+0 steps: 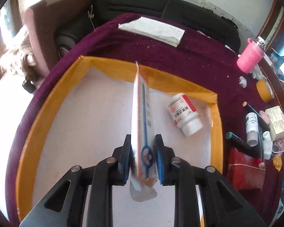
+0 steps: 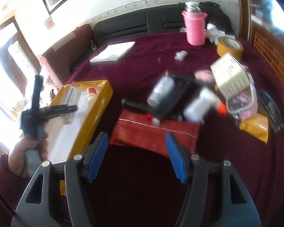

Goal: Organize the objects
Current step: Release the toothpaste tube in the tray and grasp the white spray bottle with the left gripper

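Observation:
My left gripper [image 1: 143, 157] is shut on a long white carton [image 1: 142, 109] with orange edges and a blue stripe, held on edge above the white floor of a yellow-rimmed tray [image 1: 53, 98]. A white pill bottle [image 1: 184, 113] with a red label lies on its side in the tray's right part. In the right wrist view the tray [image 2: 102, 94] is at left, with the left gripper and hand above it. My right gripper [image 2: 136, 157] is open and empty over the maroon cloth, short of a red pouch [image 2: 153, 134].
A pile of bottles, a dark case [image 2: 172, 94] and a printed box [image 2: 231, 75] lies right of the tray. A pink cup [image 2: 196, 28], a yellow tape roll [image 2: 230, 47] and a white notepad [image 2: 113, 52] sit further back. A black sofa stands behind the table.

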A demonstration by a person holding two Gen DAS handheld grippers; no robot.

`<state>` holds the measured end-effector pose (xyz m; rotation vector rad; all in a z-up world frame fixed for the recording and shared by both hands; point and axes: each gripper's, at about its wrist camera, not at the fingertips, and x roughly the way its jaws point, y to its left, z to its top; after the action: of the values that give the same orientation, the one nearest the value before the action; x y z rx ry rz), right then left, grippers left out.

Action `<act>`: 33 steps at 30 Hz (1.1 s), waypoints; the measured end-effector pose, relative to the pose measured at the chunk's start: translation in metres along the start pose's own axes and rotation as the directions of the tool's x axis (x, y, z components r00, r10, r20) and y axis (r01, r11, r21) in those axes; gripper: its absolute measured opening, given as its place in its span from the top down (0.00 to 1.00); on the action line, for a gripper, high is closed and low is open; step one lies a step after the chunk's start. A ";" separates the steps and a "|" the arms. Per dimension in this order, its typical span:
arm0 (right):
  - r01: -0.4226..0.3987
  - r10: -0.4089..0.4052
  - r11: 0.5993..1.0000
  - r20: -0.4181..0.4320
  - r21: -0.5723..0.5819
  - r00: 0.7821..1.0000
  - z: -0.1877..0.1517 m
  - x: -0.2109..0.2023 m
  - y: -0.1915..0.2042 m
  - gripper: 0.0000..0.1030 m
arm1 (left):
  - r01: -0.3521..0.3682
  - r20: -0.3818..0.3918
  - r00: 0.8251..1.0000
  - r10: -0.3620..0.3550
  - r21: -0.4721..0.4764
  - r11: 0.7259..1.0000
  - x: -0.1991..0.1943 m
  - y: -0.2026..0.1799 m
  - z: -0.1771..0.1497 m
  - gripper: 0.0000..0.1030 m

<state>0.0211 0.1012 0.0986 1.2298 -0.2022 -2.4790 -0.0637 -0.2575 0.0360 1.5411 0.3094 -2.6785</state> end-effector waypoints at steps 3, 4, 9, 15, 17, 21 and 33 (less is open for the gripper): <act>-0.032 0.031 0.996 0.024 0.084 0.999 -0.005 -0.006 -0.032 0.40 | 0.020 0.027 0.999 -0.019 -0.062 0.998 -0.027 0.010 0.005 0.49; -0.036 0.033 0.994 0.034 0.106 0.999 -0.006 -0.008 -0.041 0.40 | 0.045 0.043 0.998 -0.042 -0.074 0.996 -0.036 0.009 0.005 0.45; -0.022 -0.001 0.981 0.119 0.195 0.993 -0.013 -0.013 -0.090 0.40 | 0.099 0.102 0.989 -0.107 0.080 0.992 -0.066 -0.048 -0.002 0.34; -0.048 0.002 0.969 0.185 0.242 0.983 -0.015 -0.004 -0.123 0.40 | -0.052 0.117 0.993 0.013 0.335 0.941 -0.039 -0.161 -0.017 0.34; -0.072 0.020 0.965 0.199 0.253 0.980 -0.018 -0.003 -0.131 0.40 | -0.039 0.092 0.996 0.008 0.346 0.937 -0.021 -0.184 -0.010 0.34; -0.109 0.051 0.956 0.212 0.271 0.976 -0.019 -0.006 -0.144 0.40 | -0.037 0.079 0.997 0.008 0.370 0.928 0.012 -0.219 0.007 0.34; -0.205 0.138 0.925 0.221 0.321 0.966 -0.021 -0.007 -0.151 0.33 | -0.006 0.004 1.000 0.005 0.485 0.875 0.066 -0.260 -0.005 0.41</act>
<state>0.0022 0.2440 0.0481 1.0356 -0.7892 -2.4722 -0.1265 0.0022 0.0165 1.6310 -0.4070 -2.8980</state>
